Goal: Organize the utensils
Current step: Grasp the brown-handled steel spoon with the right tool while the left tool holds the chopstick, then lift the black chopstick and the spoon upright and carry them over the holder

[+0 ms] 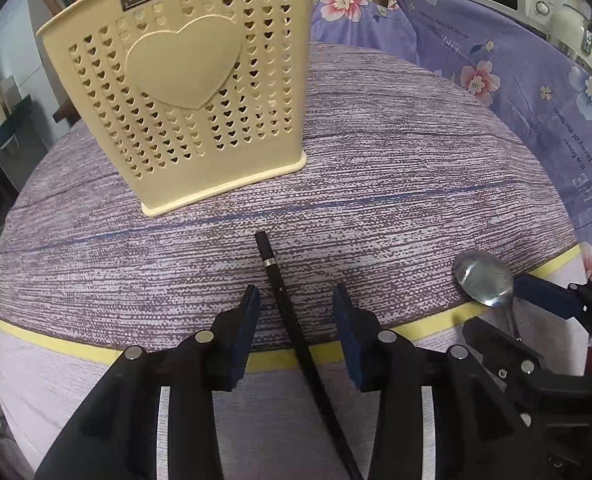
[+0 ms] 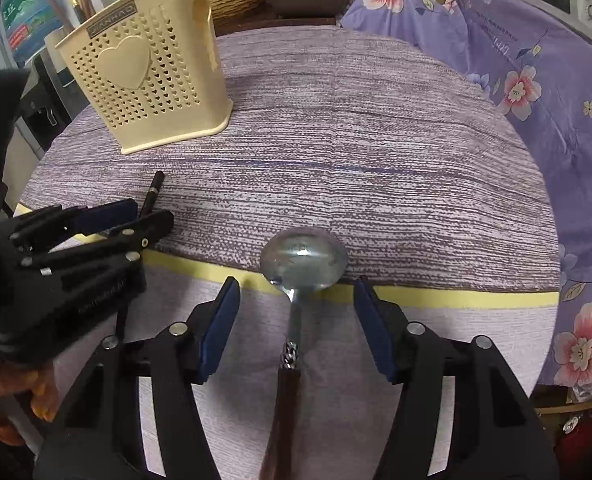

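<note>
a cream utensil holder (image 1: 183,92) stands upright at the tabletop's (image 1: 376,168) far left. nearer, the left tongs (image 1: 296,312) are released, straddling a black chopstick (image 1: 273,276) lying flat, seemingly lined up to grasp it. to the right, the right tongs (image 2: 296,304) are released around a spoon's (image 2: 302,262) neck.

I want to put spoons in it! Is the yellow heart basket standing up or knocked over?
Standing up. The yellow heart basket sits flat on its base on the purple cloth, open top facing upward.
</note>
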A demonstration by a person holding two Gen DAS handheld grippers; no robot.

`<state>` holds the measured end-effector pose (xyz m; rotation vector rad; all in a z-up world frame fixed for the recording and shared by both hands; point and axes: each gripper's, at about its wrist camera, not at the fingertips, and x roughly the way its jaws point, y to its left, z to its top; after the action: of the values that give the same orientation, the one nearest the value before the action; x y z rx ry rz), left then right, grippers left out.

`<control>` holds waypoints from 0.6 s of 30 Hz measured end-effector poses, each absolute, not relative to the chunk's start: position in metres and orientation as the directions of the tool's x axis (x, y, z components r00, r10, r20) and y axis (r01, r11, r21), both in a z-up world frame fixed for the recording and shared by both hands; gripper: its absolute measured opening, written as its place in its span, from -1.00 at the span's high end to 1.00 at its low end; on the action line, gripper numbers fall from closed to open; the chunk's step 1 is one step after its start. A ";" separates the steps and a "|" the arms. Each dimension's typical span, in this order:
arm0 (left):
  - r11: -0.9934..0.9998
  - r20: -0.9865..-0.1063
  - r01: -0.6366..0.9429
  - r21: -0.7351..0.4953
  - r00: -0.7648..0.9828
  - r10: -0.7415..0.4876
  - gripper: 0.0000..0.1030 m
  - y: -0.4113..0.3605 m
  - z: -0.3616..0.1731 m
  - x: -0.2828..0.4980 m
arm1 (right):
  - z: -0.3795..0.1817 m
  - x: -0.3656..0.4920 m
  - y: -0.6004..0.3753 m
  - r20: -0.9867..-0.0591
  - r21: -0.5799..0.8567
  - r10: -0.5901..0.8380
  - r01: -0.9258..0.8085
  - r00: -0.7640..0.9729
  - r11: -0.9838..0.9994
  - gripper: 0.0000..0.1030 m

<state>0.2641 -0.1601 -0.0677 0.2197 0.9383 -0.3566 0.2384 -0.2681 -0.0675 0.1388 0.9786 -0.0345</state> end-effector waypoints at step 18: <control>0.935 -0.803 0.354 -0.006 0.556 -0.216 0.82 -0.160 -0.059 0.280 | -0.054 0.256 -0.271 -0.811 0.102 0.042 0.071 0.584 0.992 0.07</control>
<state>0.2805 -0.1604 -0.0594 0.1628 0.9228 -0.3385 0.2559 -0.2713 -0.0540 0.1278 0.9479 -0.0169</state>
